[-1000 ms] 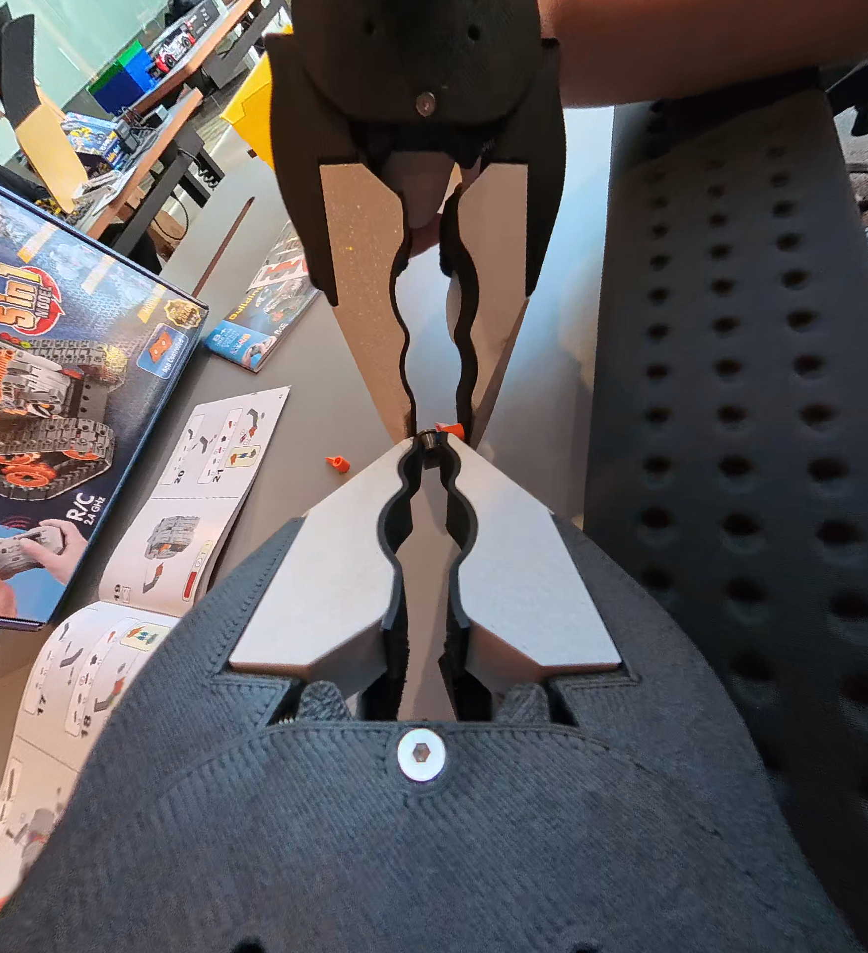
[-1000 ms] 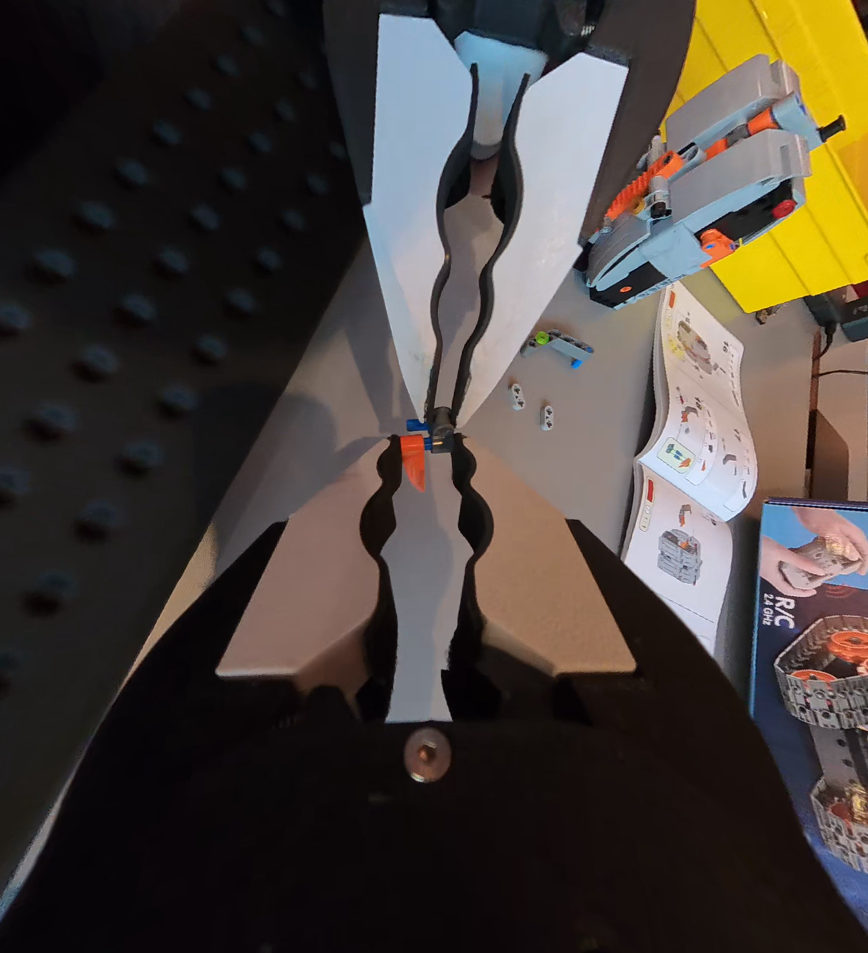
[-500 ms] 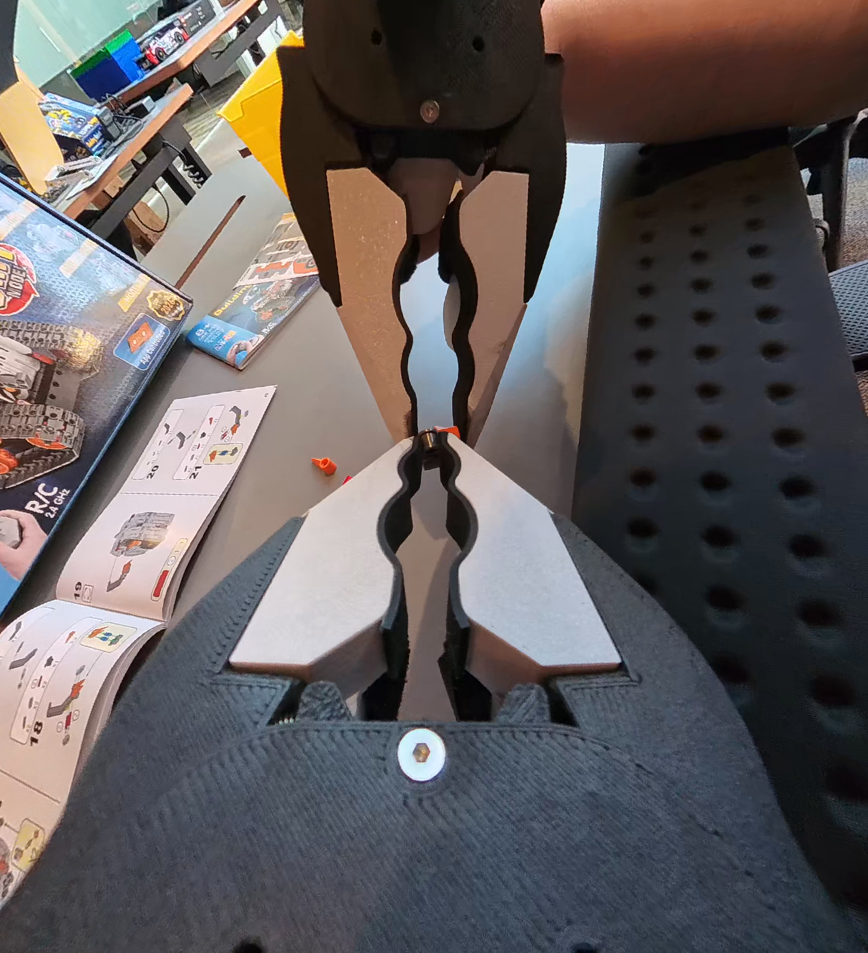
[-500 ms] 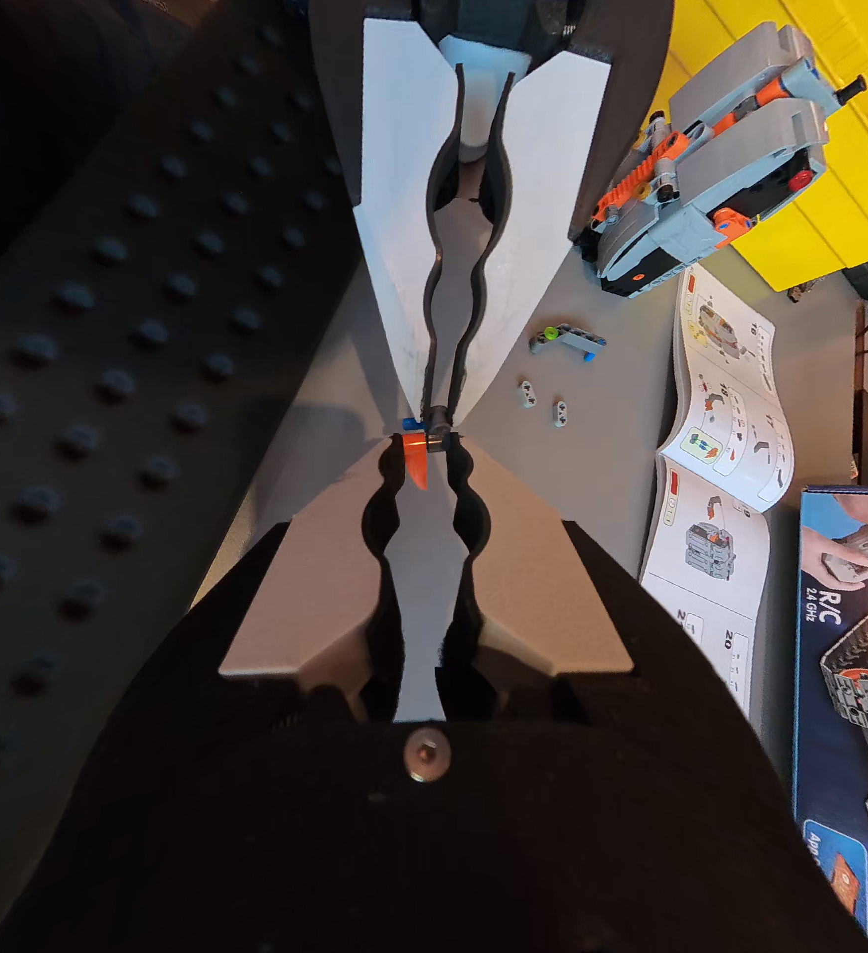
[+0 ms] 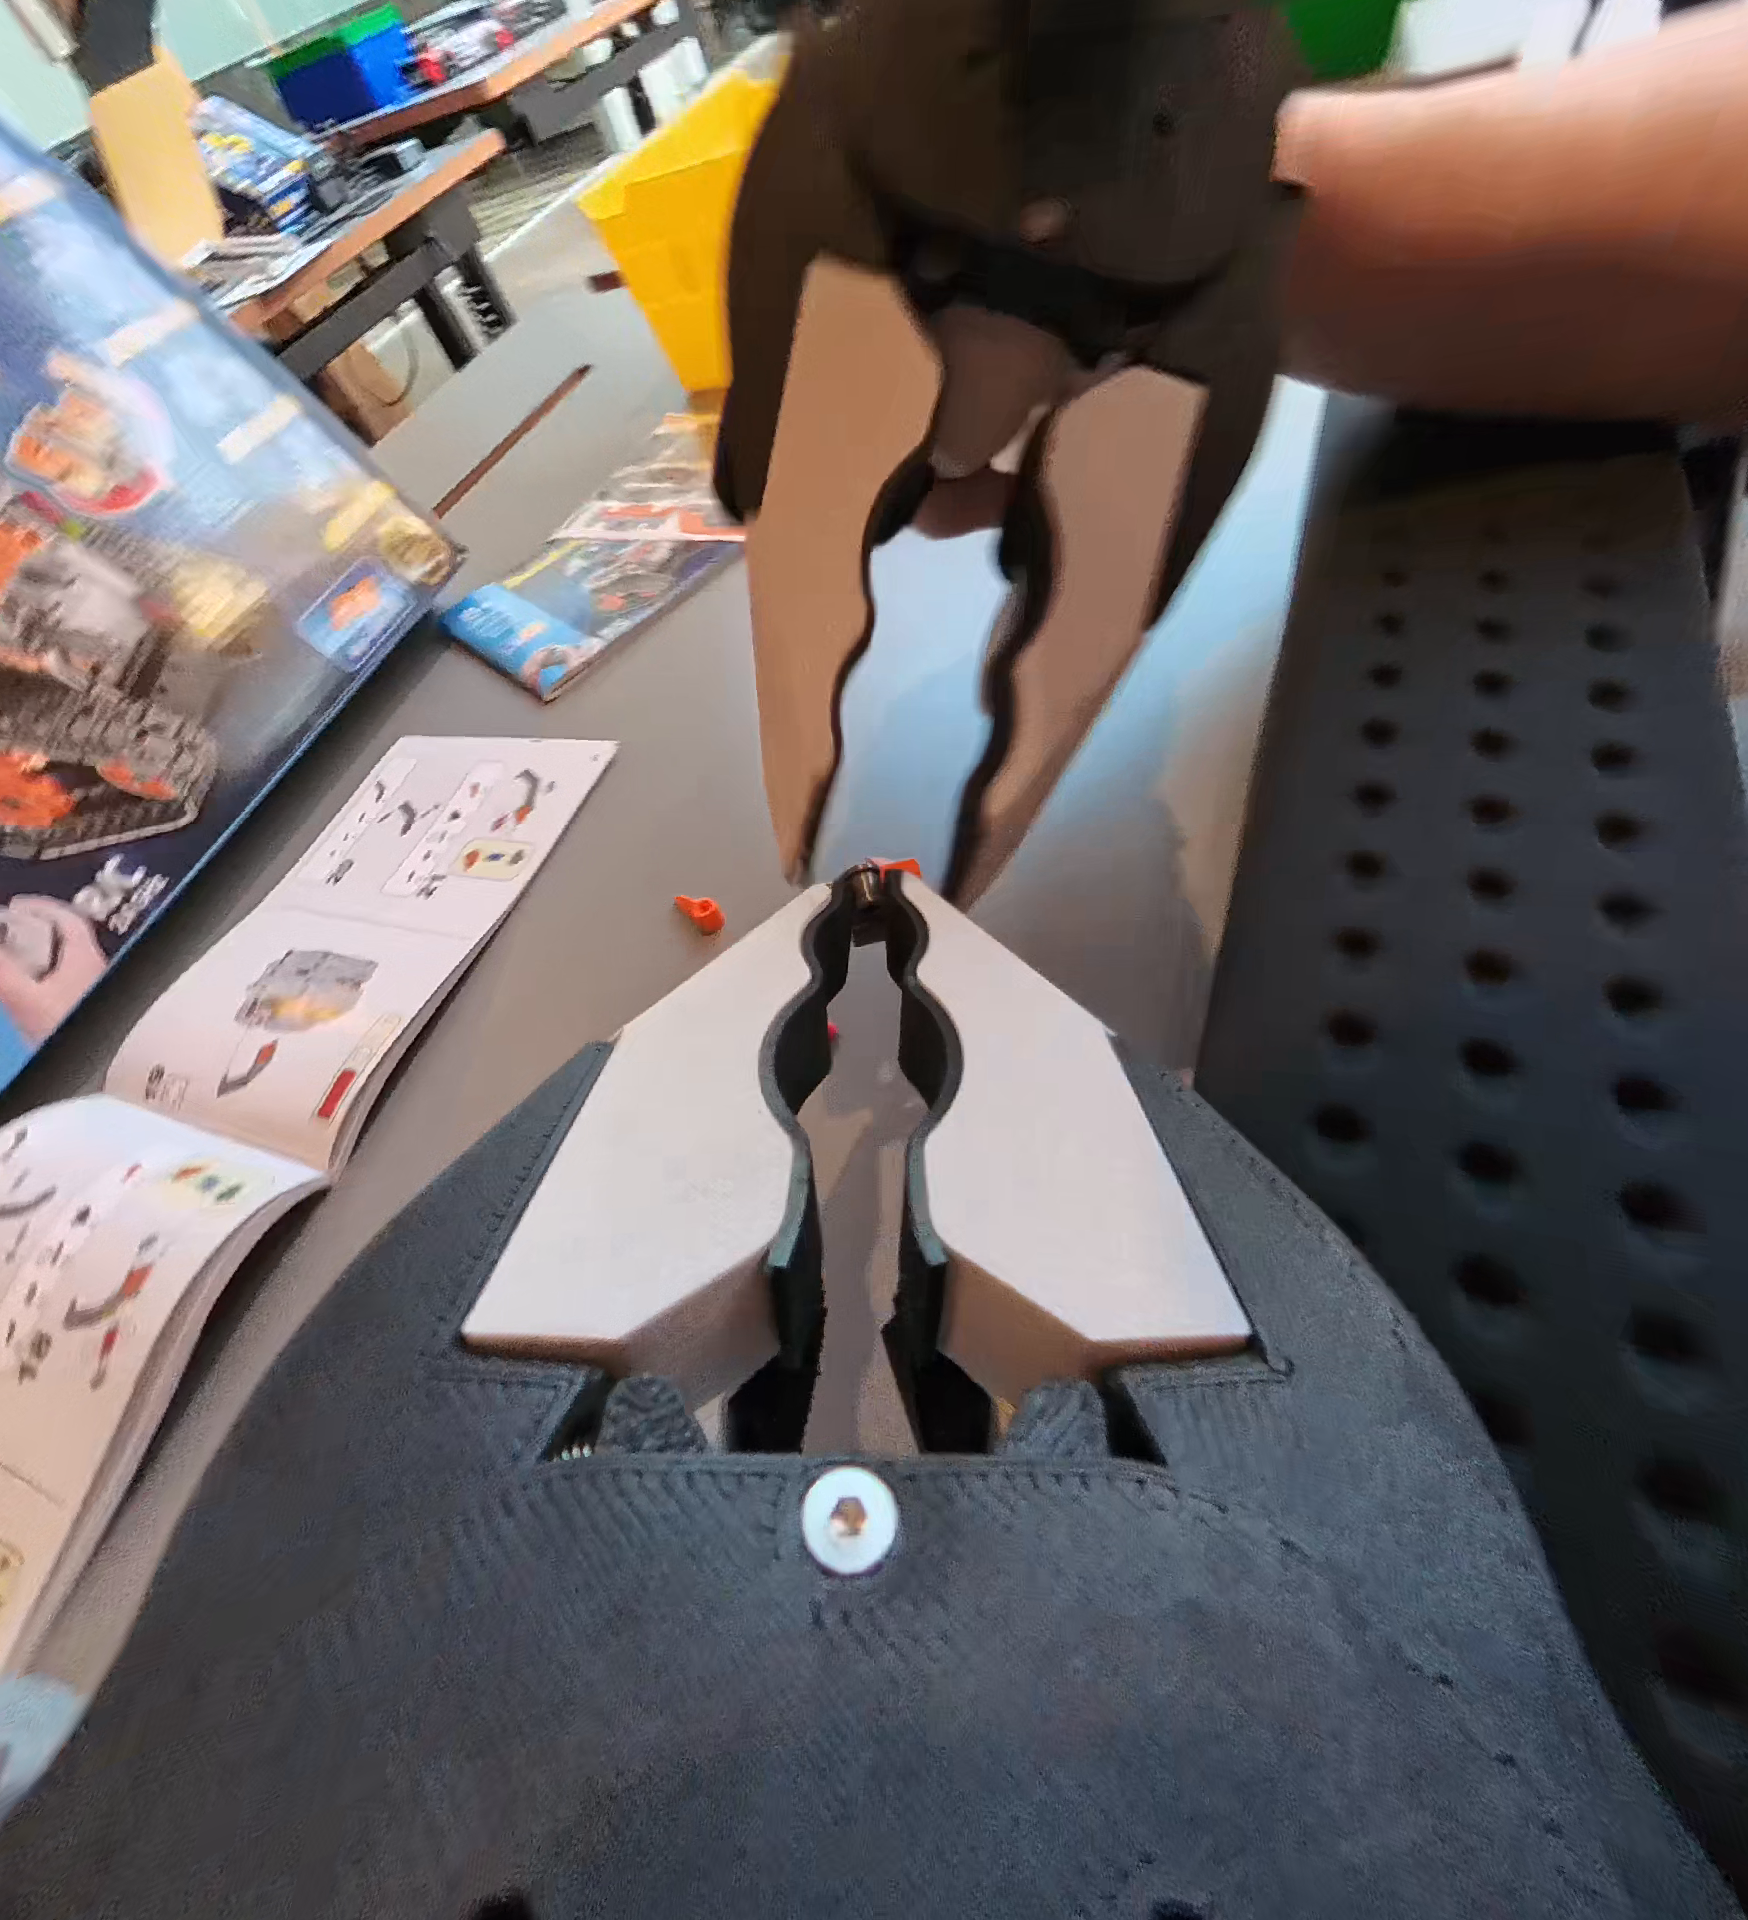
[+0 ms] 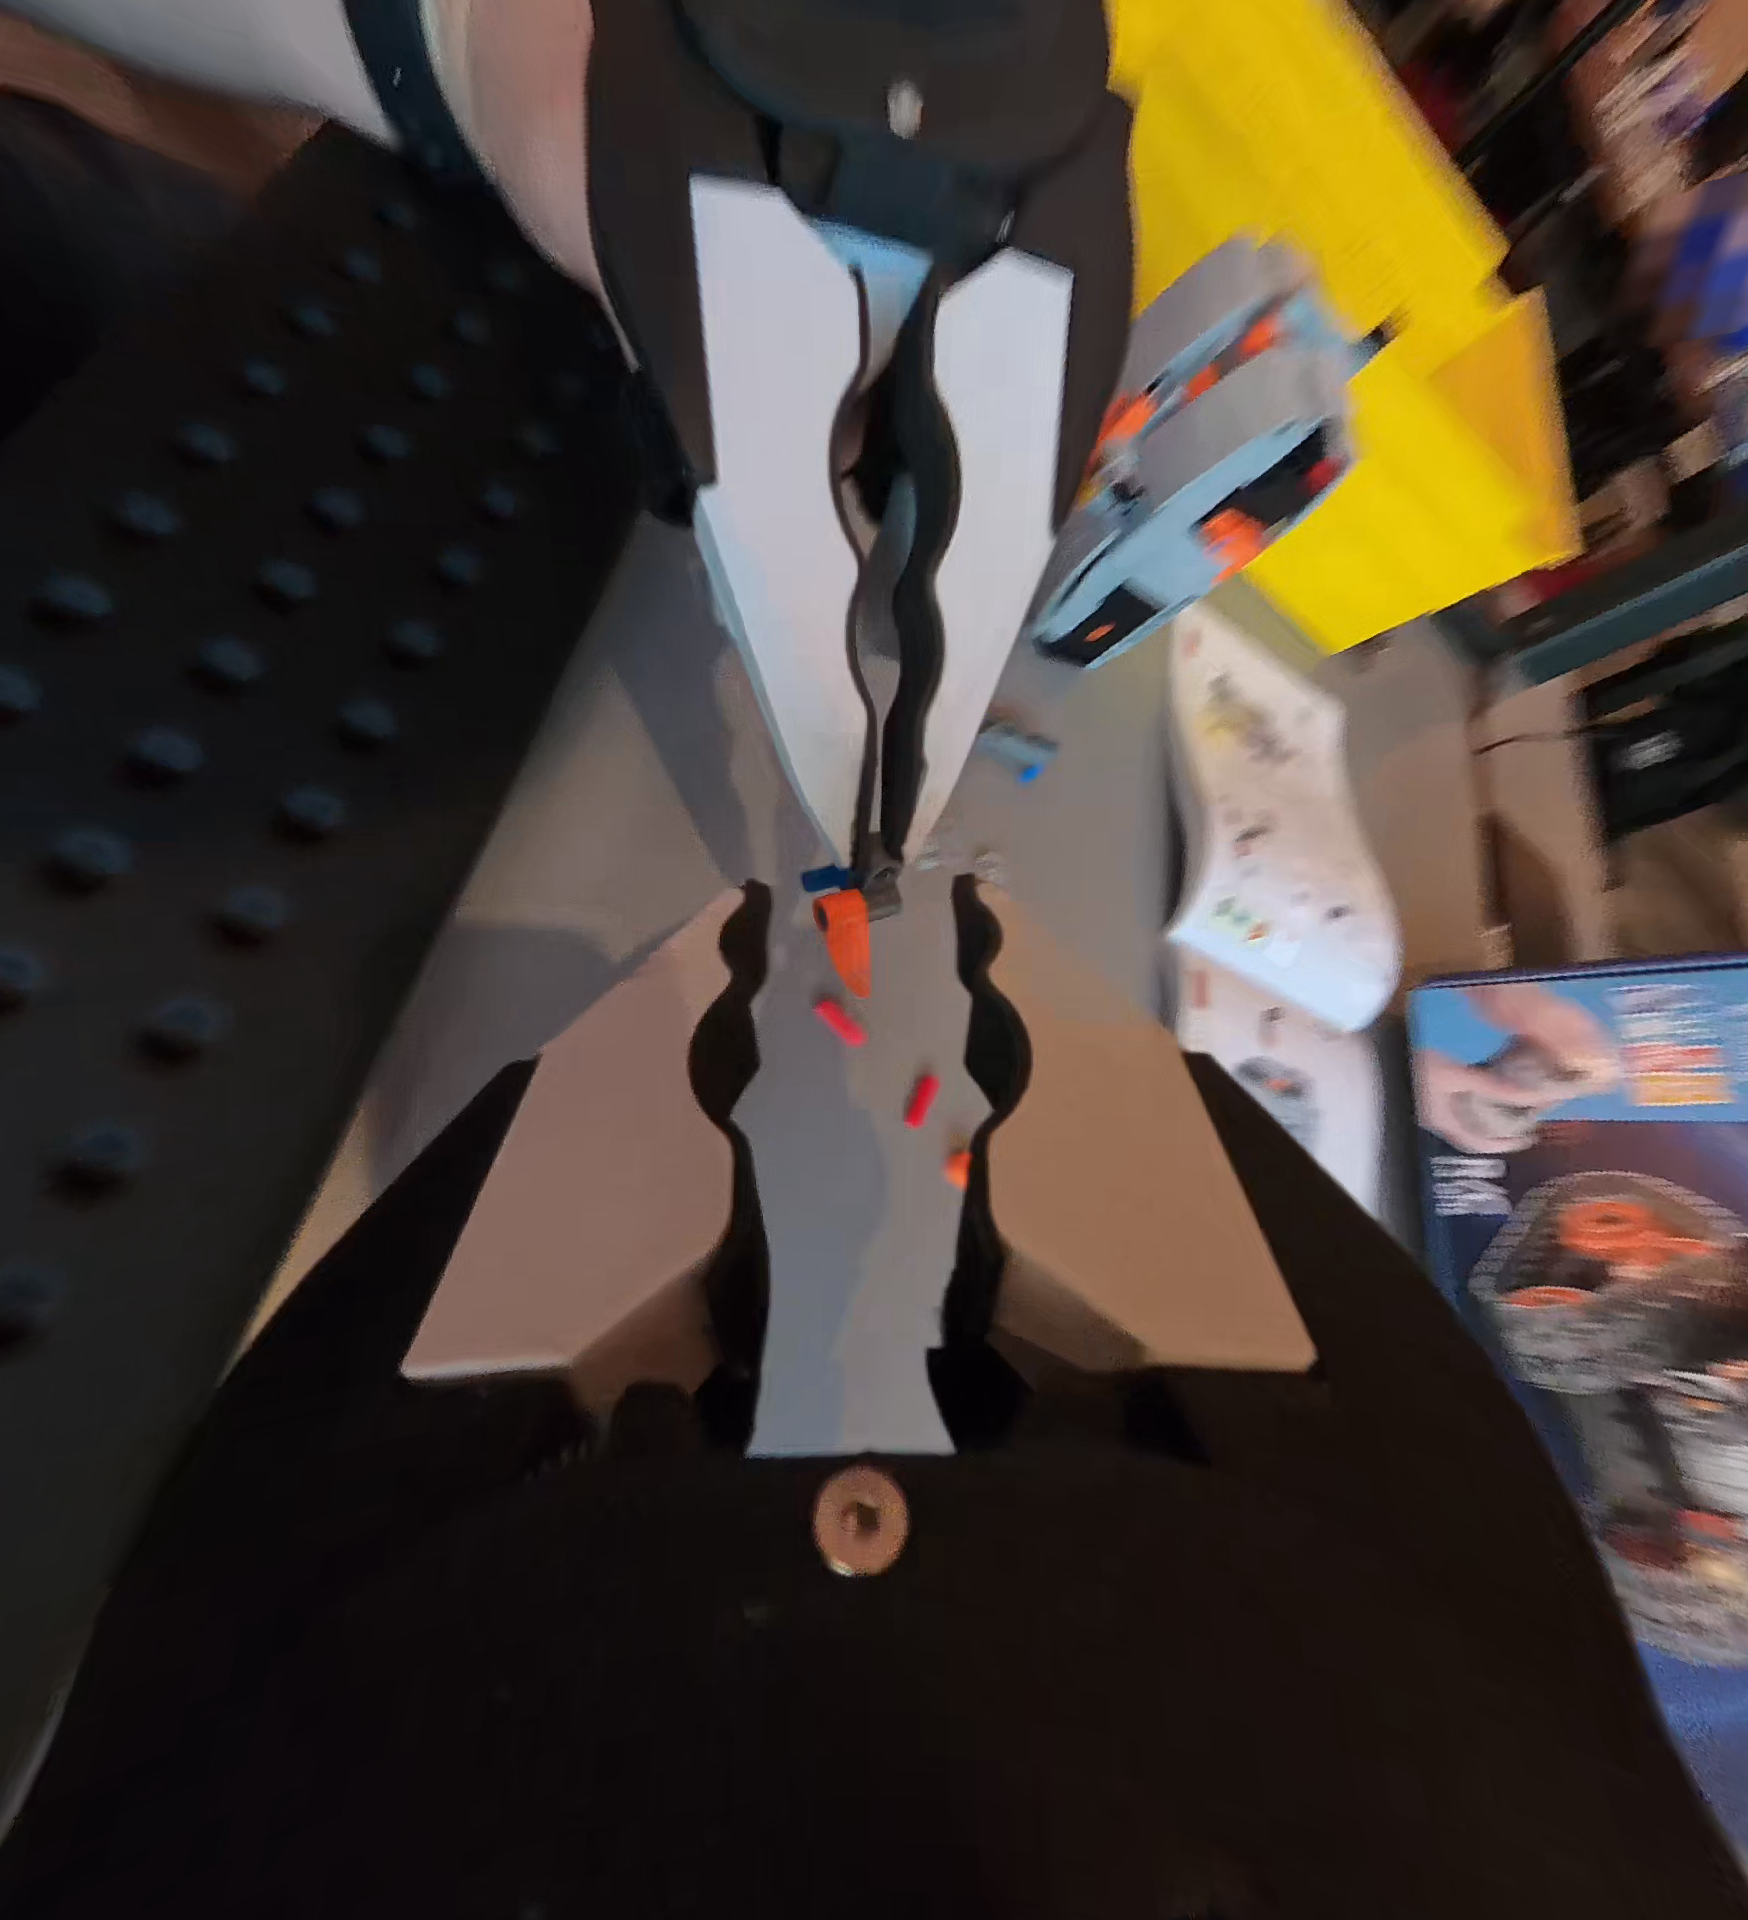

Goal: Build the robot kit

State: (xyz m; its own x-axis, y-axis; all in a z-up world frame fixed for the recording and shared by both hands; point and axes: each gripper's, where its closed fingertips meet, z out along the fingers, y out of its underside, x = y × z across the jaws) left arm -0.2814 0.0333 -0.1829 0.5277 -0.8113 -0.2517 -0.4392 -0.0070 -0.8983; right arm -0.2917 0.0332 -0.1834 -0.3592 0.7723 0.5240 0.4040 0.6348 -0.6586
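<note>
My left gripper [image 5: 865,883] is shut on a small grey connector piece [image 5: 862,881] with an orange part and a blue pin. The piece shows more clearly in the right wrist view [image 6: 849,920], hanging from the left gripper's tips [image 6: 875,857]. My right gripper [image 6: 862,888] is open, its fingertips on either side of the piece and apart from it. In the left wrist view the right gripper [image 5: 878,878] comes down from above, held by a hand, its jaws spread around the left tips. Both are a little above the grey table [image 5: 589,987].
Loose orange piece [image 5: 698,912] and two red pins [image 6: 839,1021] lie on the table. An open instruction booklet [image 5: 350,935] and a blue toy box [image 5: 70,623] are at left. A black perforated panel [image 5: 1524,935] runs along the right. A partly built grey model [image 6: 1213,488] stands by a yellow bin [image 6: 1369,416]. Only a small space, under 4 cm, lies between the two pairs of fingers.
My right gripper has opened and let go of the small piece. My left gripper stays shut on it. Both views have shifted and are blurred by motion.
</note>
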